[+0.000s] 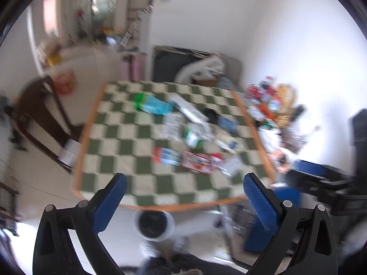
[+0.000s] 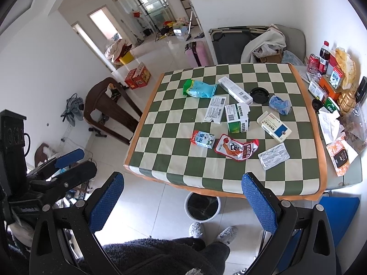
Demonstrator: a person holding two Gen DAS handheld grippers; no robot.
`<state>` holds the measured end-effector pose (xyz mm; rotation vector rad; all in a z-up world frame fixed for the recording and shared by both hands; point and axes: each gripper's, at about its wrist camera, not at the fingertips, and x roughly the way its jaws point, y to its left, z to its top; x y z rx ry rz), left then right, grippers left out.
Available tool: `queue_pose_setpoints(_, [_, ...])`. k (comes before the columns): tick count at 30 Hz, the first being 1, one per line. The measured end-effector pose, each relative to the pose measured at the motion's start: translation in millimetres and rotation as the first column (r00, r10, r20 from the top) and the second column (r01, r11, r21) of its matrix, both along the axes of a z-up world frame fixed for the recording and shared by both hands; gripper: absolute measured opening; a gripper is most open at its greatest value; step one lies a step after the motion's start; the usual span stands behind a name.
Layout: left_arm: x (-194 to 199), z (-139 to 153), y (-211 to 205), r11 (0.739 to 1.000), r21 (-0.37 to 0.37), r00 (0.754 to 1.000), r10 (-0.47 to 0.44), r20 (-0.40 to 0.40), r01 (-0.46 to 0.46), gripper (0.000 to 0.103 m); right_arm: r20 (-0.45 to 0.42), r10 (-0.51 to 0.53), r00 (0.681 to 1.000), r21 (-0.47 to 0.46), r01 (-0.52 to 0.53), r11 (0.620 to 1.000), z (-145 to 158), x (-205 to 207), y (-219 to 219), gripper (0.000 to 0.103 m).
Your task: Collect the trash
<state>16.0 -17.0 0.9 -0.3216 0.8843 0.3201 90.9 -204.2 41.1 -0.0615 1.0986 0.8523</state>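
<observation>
Both the left tongs (image 1: 184, 183) and the right tongs (image 2: 183, 182) are spread wide and hold nothing, raised well above the counter with the green-and-cream checked cloth (image 2: 298, 171). The trash lies ahead of the right tongs, well apart from them: a crumpled red foil snack wrapper (image 2: 236, 147) and a small red-and-blue milk carton (image 2: 203, 139) nearest, a silver foil blister sheet (image 2: 273, 155) ahead to the right, and a green-and-white cardboard box (image 2: 237, 118) farther on. A round white bin with a black liner (image 2: 202, 206) stands on the floor just below, between the fingers.

The left view is smeared, so that hand seems to be moving fast; a rushed descent could knock pieces aside. The flat blister sheet may slip from the pads, and light wrappers might miss the bin when dropped.
</observation>
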Motion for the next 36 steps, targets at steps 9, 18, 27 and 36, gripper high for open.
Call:
queue_pose_setpoints(9, [87.0, -66.5, 35.4, 0.989, 0.132, 0.986, 0.091, -0.139, -0.073, 0.103, 0.061, -0.254, 0.965, -0.095, 0.259, 0.961, -27.8, 33.0, 3.4, 0.103])
queue_pose_setpoints(18, [230.7, -162.5, 41.4, 0.997, -0.024, 0.919, 0.054, -0.391, -0.069, 0.103, 0.017, -0.412, 0.911, -0.255, 0.402, 0.879, -119.6, 157.0, -21.9, 0.103])
queue_pose_setpoints(27, [361.9, -284.3, 28.5, 0.975, -0.19, 0.798, -0.021, -0.602, -0.117, 0.102, -0.034, -0.318, 0.947, -0.463, 0.267, 0.845, -246.1, 309.3, -11.0, 0.103])
queue_pose_setpoints(36, [392.0, -313.3, 32.2, 0.982, -0.159, 0.76, -0.027, -0.65, -0.101, 0.078, -0.134, -0.056, 0.989, -0.598, -0.035, 0.8, -351.2, 367.5, 42.5, 0.103])
